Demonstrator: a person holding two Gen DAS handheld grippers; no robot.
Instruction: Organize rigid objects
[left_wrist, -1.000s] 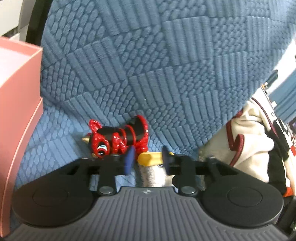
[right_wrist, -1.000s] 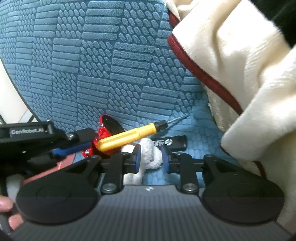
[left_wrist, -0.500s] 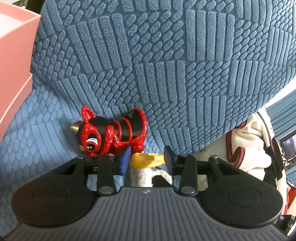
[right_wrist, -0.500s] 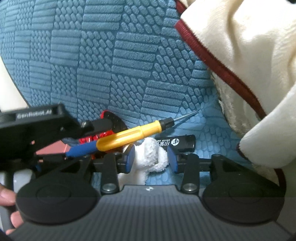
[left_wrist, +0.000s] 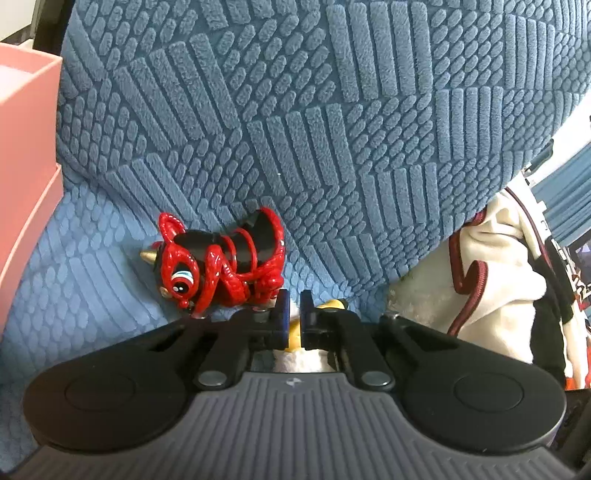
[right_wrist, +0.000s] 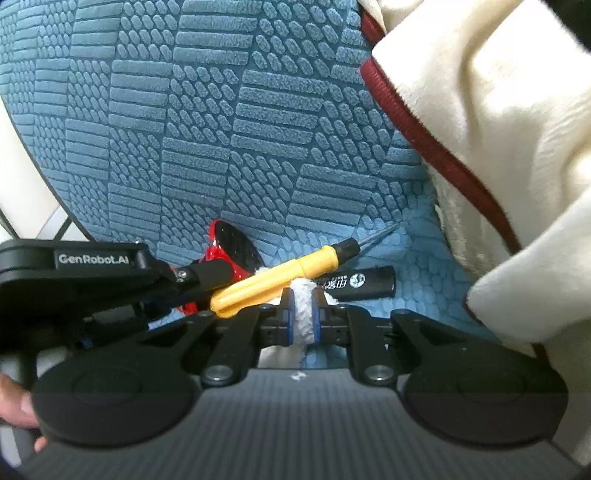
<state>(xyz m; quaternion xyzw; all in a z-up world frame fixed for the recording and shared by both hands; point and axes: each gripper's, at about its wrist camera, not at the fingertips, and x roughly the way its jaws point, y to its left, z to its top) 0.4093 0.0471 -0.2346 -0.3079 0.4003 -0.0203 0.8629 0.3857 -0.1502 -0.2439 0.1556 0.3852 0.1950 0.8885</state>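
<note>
A yellow-handled screwdriver (right_wrist: 280, 277) lies on the blue sofa seat, tip pointing right. My left gripper (left_wrist: 293, 314) is shut on its handle end, of which a yellow bit (left_wrist: 295, 332) shows between the pads. A red and black toy figure (left_wrist: 221, 258) lies just left of that gripper, also visible in the right wrist view (right_wrist: 229, 247). My right gripper (right_wrist: 303, 314) is shut on a white fluffy item (right_wrist: 303, 295). A black cylinder (right_wrist: 362, 282) with white print lies just beyond the right gripper.
A pink box (left_wrist: 26, 158) stands at the left on the seat. A cream garment with dark red trim (right_wrist: 480, 129) is piled at the right, also in the left wrist view (left_wrist: 498, 266). The textured blue sofa back (left_wrist: 295, 129) rises right behind the objects.
Both grippers have closed: the left on the screwdriver handle, the right on the white fluffy item. The left gripper has shifted slightly right of the toy figure.
</note>
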